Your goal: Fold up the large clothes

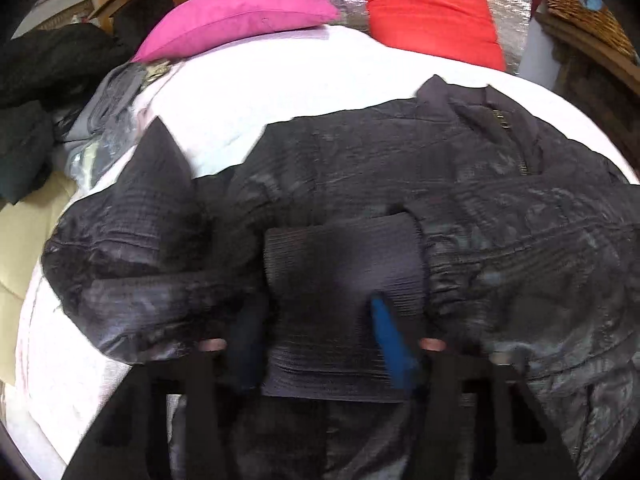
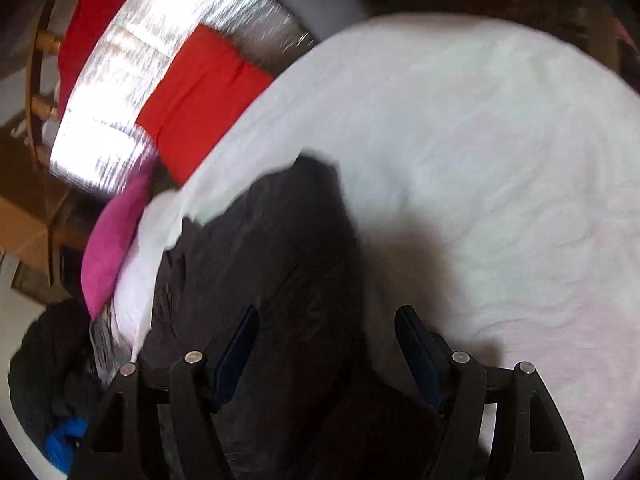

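A dark grey padded jacket [image 1: 360,168] lies spread on a white bed [image 1: 280,76], collar and zip at the right. Its ribbed sleeve cuff [image 1: 344,264] lies between the fingers of my left gripper [image 1: 316,320]; the jaws stand wide apart around the cuff and do not pinch it. In the right wrist view the same jacket [image 2: 264,264] shows as a dark mass on the white bedspread [image 2: 480,168]. My right gripper [image 2: 326,320] is open just above the jacket's edge, holding nothing.
A pink pillow [image 1: 236,16] and a red pillow [image 1: 432,12] lie at the head of the bed against a silver quilted headboard [image 2: 168,60]. A pile of dark clothes [image 1: 44,92] sits at the left. A wicker basket [image 1: 580,4] stands at the right.
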A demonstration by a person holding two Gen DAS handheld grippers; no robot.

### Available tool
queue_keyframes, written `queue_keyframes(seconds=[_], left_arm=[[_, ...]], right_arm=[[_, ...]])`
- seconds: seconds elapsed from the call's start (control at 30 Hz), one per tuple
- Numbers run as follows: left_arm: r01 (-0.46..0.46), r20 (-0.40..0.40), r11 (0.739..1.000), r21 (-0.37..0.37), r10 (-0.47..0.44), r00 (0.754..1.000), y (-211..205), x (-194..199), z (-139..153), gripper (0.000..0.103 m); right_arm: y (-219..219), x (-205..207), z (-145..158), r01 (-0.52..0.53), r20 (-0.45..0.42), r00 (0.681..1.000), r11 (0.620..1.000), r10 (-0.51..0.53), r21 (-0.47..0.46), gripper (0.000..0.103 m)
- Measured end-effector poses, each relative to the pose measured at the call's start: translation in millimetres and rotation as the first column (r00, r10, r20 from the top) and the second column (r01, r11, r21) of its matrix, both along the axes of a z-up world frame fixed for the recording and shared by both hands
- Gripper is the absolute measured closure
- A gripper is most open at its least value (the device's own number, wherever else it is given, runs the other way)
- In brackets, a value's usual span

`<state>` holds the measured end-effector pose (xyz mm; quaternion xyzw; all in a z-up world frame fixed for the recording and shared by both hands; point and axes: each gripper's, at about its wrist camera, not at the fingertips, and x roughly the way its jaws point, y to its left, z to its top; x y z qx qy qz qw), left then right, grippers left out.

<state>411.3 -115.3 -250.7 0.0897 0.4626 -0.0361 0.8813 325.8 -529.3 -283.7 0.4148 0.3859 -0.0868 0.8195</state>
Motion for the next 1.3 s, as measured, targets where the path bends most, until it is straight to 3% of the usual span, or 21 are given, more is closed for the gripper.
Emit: queue_keyframes(seconds=[0.03, 0.07, 0.13, 0.23, 0.33, 0.4, 0.47, 0.5, 0.53, 0.7, 0.8, 0.83, 0.9, 0.93, 1.03, 1.17, 1.27, 1.3], left_arm=[[-0.003, 0.011, 1.0, 0.01, 0.003, 1.0, -0.8, -1.1, 0.5, 0.059], [-0.007, 0.021, 1.0, 0.021, 0.006, 1.0, -0.8, -1.6, 1.1, 0.062], [-0.024, 0.028, 1.0, 0.013, 0.024, 0.999, 3.6, -1.4, 3.5, 0.078], [-0.052, 0.022, 0.997, -0.051, 0.053, 0.998, 22.0, 5.9, 10.8, 0.09], [-0.052, -0.032, 0.99, -0.132, 0.048, 0.998, 37.8, 12.2, 11.3, 0.09], [-0.06, -0.058, 0.979, -0.193, 0.049, 0.997, 45.4, 16.1, 12.9, 0.087], [-0.045, -0.085, 0.963, -0.265, 0.023, 0.996, 54.9, 17.3, 15.5, 0.068], [-0.032, -0.092, 0.956, -0.293, 0.005, 0.996, 57.2, 17.6, 15.9, 0.05], [-0.017, -0.099, 0.945, -0.326, -0.017, 0.995, 58.9, 17.8, 16.0, 0.042], [0.037, -0.106, 0.957, -0.288, -0.07, 0.992, 48.2, 18.8, 10.8, 0.042], [0.044, -0.086, 0.969, -0.242, -0.067, 0.994, 40.9, 16.8, 10.1, 0.074], [0.041, -0.073, 0.972, -0.231, -0.06, 0.996, 41.3, 16.6, 10.2, 0.079], [0.034, -0.058, 0.97, -0.24, -0.049, 0.997, 43.4, 16.3, 12.4, 0.086], [0.035, -0.052, 0.968, -0.248, -0.049, 0.997, 46.1, 16.0, 14.3, 0.086], [0.054, -0.05, 0.966, -0.254, -0.069, 0.996, 48.1, 16.4, 15.6, 0.084], [0.073, -0.082, 0.958, -0.278, -0.1, 0.992, 43.8, 18.7, 10.7, 0.064], [0.097, -0.062, 0.955, -0.279, -0.119, 0.991, 38.7, 14.5, 13.3, 0.063], [0.102, -0.047, 0.957, -0.27, -0.119, 0.992, 37.5, 12.3, 15.1, 0.072]], right_arm=[[8.2, 6.8, -2.2, -0.029, -0.013, 1.0, 0.999, 0.028, -0.023, 0.055], [15.4, 11.0, -1.4, -0.043, -0.037, 0.999, 0.997, 0.04, -0.068, 0.059], [29.9, 11.0, 6.3, -0.047, -0.04, 0.998, 0.986, 0.041, -0.16, 0.067], [37.7, 4.6, 24.9, -0.03, 0.003, 0.999, 0.974, 0.032, -0.223, 0.071], [39.6, 9.8, 24.3, -0.044, -0.009, 0.999, 0.971, 0.043, -0.234, 0.071], [32.6, 11.6, 8.8, -0.052, -0.063, 0.997, 0.984, 0.041, -0.173, 0.071], [25.5, 8.9, 5.0, -0.035, -0.055, 0.998, 0.993, 0.029, -0.116, 0.069], [24.4, 9.3, 6.1, -0.03, -0.051, 0.998, 0.995, 0.025, -0.099, 0.069], [24.4, 9.6, 6.2, -0.028, -0.051, 0.998, 0.996, 0.023, -0.088, 0.069], [28.0, 8.2, 2.3, -0.022, -0.071, 0.997, 0.996, 0.016, -0.083, 0.068], [24.6, 4.6, 1.3, -0.014, -0.077, 0.997, 0.998, 0.009, -0.064, 0.066], [24.2, 4.4, 1.3, -0.01, -0.082, 0.997, 0.998, 0.005, -0.058, 0.065], [23.8, 3.4, 2.9, -0.005, -0.099, 0.995, 0.998, -0.001, -0.055, 0.051], [20.0, -3.2, 5.8, -0.001, -0.103, 0.995, 0.999, -0.004, -0.054, 0.043], [19.6, -8.1, 13.1, 0.006, -0.082, 0.997, 0.999, -0.01, -0.048, 0.041], [20.1, -9.4, 11.6, -0.009, -0.097, 0.995, 0.999, 0.005, -0.046, 0.039], [17.5, -13.1, 11.9, -0.004, -0.095, 0.996, 0.999, 0.001, -0.032, 0.039], [16.7, -14.4, 12.4, 0.003, -0.092, 0.996, 1.0, -0.005, -0.027, 0.039]])
